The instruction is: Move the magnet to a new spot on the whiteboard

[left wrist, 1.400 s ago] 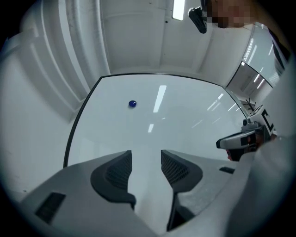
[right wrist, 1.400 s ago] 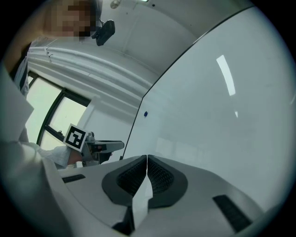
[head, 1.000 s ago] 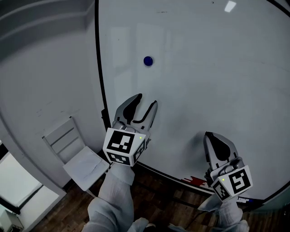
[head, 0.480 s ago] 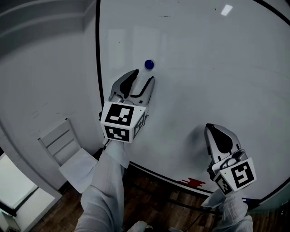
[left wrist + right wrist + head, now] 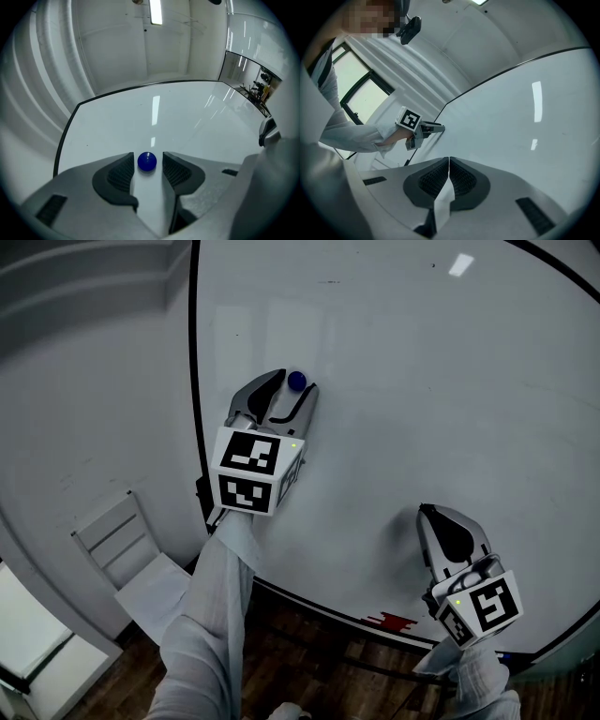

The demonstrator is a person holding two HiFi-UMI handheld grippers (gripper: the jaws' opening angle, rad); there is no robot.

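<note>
A small round blue magnet [image 5: 297, 381] sticks to the whiteboard [image 5: 422, 381] near its left edge. My left gripper [image 5: 292, 386] is open and its two jaws straddle the magnet. In the left gripper view the magnet [image 5: 146, 161] sits between the dark ribbed pads [image 5: 121, 172] with a thin gap on each side. My right gripper [image 5: 443, 521] hangs lower right, close to the board, shut with nothing in it. The right gripper view shows its jaws [image 5: 449, 162] pressed together, with the left gripper [image 5: 433, 127] far off against the board [image 5: 525, 131].
The board's black frame [image 5: 194, 381] runs just left of the magnet. A white chair [image 5: 131, 549] stands below left on a dark wood floor. A red mark [image 5: 394, 622] sits at the board's bottom edge. A window [image 5: 356, 89] lies behind the person's sleeve.
My left gripper has risen up the board until its open jaws came round the magnet. The right gripper has hardly moved.
</note>
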